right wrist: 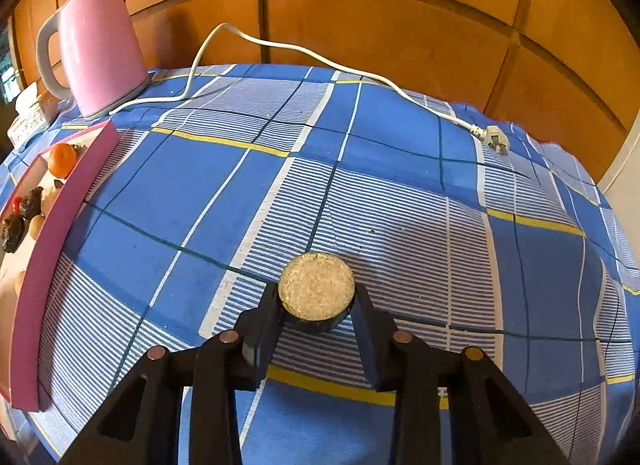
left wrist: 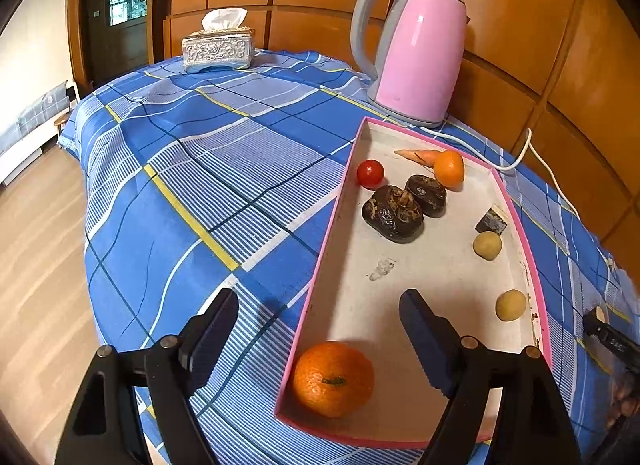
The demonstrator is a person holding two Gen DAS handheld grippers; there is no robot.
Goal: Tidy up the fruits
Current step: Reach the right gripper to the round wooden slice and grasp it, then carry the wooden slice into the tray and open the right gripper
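A blue checked cloth (right wrist: 400,193), soft and slightly rumpled, is covering the whole table, giving everything a non-slip bed. The pink kettle (left wrist: 416,57), smooth and glossy, is standing at the back against the wood panelling, its white cord (right wrist: 320,61) trailing unplugged across the cloth. The shallow pink-edged tray (left wrist: 424,273) is lying alongside it, probably serving as the sorting place. Inside it, a dimpled orange (left wrist: 333,379) is sitting in the near corner, two wrinkled dark fruits (left wrist: 394,219) are touching mid-tray, and a small tangerine (left wrist: 449,168), a red tomato (left wrist: 370,173) and two pale round fruits (left wrist: 487,245) are resting apart.

The left gripper (left wrist: 320,325) is hovering with jaws spread wide, straddling the tray's long edge and grasping nothing. The right gripper (right wrist: 316,307) is pinching a flat round disc (right wrist: 316,285), dark-sided with a pale grainy face, well away from the tray on the cloth; it looks ready for carrying over.
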